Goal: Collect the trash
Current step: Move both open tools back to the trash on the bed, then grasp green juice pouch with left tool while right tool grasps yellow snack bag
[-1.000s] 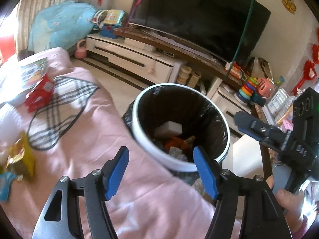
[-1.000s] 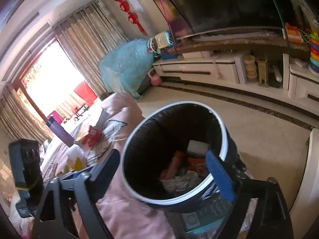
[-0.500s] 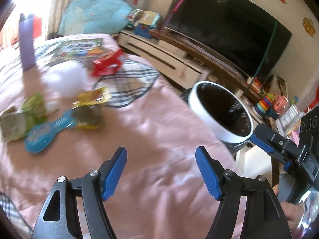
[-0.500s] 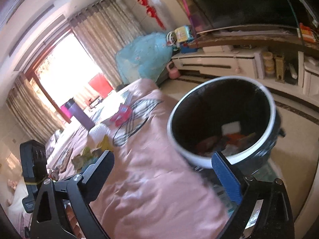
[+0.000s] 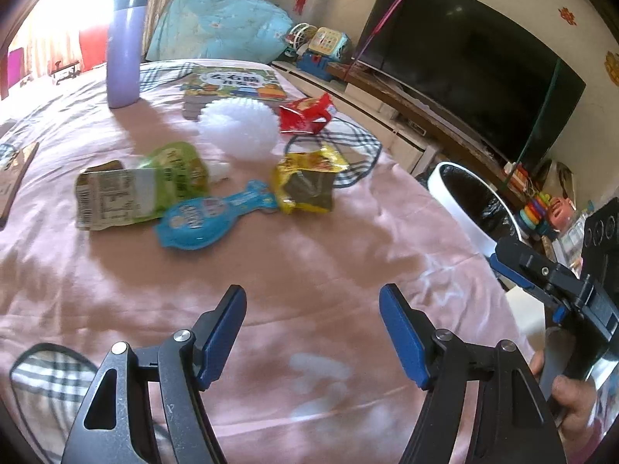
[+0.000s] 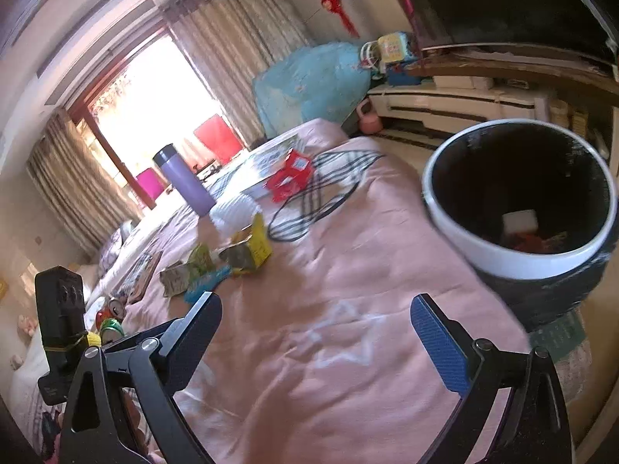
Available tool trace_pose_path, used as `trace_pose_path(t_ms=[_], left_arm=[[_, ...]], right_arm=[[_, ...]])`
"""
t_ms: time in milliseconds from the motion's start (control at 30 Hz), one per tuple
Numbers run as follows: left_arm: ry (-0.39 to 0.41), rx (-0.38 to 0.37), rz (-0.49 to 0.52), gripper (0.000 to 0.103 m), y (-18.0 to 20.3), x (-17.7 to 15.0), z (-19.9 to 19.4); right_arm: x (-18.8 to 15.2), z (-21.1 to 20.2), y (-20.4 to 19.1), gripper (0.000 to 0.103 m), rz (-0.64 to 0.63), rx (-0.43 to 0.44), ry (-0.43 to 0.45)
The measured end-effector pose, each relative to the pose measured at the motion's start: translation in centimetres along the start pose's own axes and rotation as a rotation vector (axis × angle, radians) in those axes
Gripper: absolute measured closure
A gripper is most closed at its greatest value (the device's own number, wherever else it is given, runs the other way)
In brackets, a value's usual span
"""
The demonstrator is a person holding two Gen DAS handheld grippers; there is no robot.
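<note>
Loose trash lies on the pink bedspread (image 5: 348,255): a green pouch (image 5: 139,189), a blue wrapper (image 5: 205,222), a yellow wrapper (image 5: 309,185), a red wrapper (image 5: 305,114) and a white foam ball (image 5: 240,129). My left gripper (image 5: 312,297) hangs open and empty over bare cloth, short of the wrappers. The white-rimmed bin (image 6: 518,261) with a black liner stands off the bed's edge and holds scraps. My right gripper (image 6: 316,305) is wide open and empty, left of the bin. The yellow wrapper (image 6: 251,249) and red wrapper (image 6: 290,178) lie beyond it.
A purple flask (image 5: 125,46) and a picture book (image 5: 236,83) rest at the bed's far side. A TV (image 5: 464,62) on a low white cabinet (image 6: 456,104) fills the right wall. A hand (image 5: 572,394) grips the right tool's handle. Cans (image 6: 112,321) lie at the left.
Both views have swung away from the bin toward the bed. The bin slid to the right edge and the wrappers came into sight. Both grippers stay open and empty.
</note>
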State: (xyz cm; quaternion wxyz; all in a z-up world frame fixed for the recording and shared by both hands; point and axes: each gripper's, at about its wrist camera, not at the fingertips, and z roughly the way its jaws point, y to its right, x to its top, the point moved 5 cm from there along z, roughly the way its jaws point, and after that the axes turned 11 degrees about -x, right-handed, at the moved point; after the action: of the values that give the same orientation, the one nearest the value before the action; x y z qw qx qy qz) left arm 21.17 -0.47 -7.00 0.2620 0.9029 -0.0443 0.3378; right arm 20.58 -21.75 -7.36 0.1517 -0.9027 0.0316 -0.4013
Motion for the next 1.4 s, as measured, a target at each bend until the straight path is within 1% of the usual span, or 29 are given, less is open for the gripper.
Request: trace_pose_path(t_ms=[200, 300, 433, 633, 700, 767, 900, 1000, 1067, 1100, 1133, 1200, 1233, 1267, 1300, 1333, 1367, 1400], left_arm=[[0.01, 0.016, 0.006, 0.032, -2.5, 0.5, -1.7], [0.013, 0.038, 0.025, 0.032, -3.5, 0.8, -2.6], [-0.008, 0.058, 0.072, 0.032, -4.8, 1.5, -3.5], [-0.035, 0.105, 0.179, 0.032, -6.4, 3.6, -4.1], [-0.041, 0.129, 0.229, 0.032, -7.1, 4.5, -3.9], [-0.065, 0.156, 0.257, 0.032, -8.1, 5.4, -3.5], [-0.09, 0.164, 0.307, 0.032, -9.3, 7.2, -2.6], [-0.117, 0.178, 0.373, 0.032, -9.5, 8.0, -1.3], [-0.159, 0.192, 0.426, 0.034, -9.4, 8.3, 0.0], [-0.168, 0.201, 0.446, 0.034, -9.4, 8.4, 0.4], [-0.179, 0.207, 0.466, 0.035, -9.4, 8.5, 0.9], [-0.216, 0.198, 0.479, 0.043, -9.6, 8.4, 2.0], [-0.241, 0.195, 0.477, 0.053, -9.8, 8.3, 2.5], [-0.27, 0.197, 0.473, 0.064, -10.1, 8.0, 3.1], [-0.285, 0.201, 0.475, 0.068, -10.3, 7.9, 3.5], [-0.282, 0.216, 0.49, 0.07, -10.2, 7.7, 3.6], [-0.279, 0.22, 0.497, 0.079, -10.1, 7.6, 3.7], [-0.279, 0.218, 0.49, 0.084, -9.9, 7.6, 3.6]], right_arm=[[-0.5, 1.5, -2.9, 0.004, -0.025, 0.023, -0.038], [-0.6, 2.1, -4.1, 0.004, -0.051, 0.013, -0.045], [-0.5, 2.9, -5.4, 0.004, -0.074, 0.008, -0.049], [0.3, 4.2, -6.5, 0.004, -0.089, 0.01, -0.056], [0.5, 4.9, -6.7, 0.004, -0.094, 0.009, -0.062], [0.7, 5.4, -6.9, 0.005, -0.094, 0.015, -0.071], [1.1, 6.6, -7.4, 0.007, -0.107, 0.025, -0.088], [1.4, 7.6, -7.8, 0.009, -0.111, 0.033, -0.1], [1.6, 8.4, -8.1, 0.011, -0.11, 0.039, -0.114], [1.7, 8.9, -8.3, 0.012, -0.112, 0.039, -0.122], [1.8, 9.5, -8.3, 0.012, -0.112, 0.037, -0.132], [1.9, 10.5, -8.5, 0.015, -0.11, 0.037, -0.145], [1.9, 10.8, -8.6, 0.017, -0.109, 0.037, -0.15], [1.9, 11.2, -8.6, 0.02, -0.107, 0.038, -0.156], [2.0, 11.6, -8.6, 0.025, -0.106, 0.038, -0.161], [2.0, 12.0, -8.7, 0.028, -0.107, 0.039, -0.168], [1.9, 12.2, -8.8, 0.037, -0.109, 0.039, -0.171], [1.8, 12.3, -8.8, 0.053, -0.114, 0.036, -0.175]])
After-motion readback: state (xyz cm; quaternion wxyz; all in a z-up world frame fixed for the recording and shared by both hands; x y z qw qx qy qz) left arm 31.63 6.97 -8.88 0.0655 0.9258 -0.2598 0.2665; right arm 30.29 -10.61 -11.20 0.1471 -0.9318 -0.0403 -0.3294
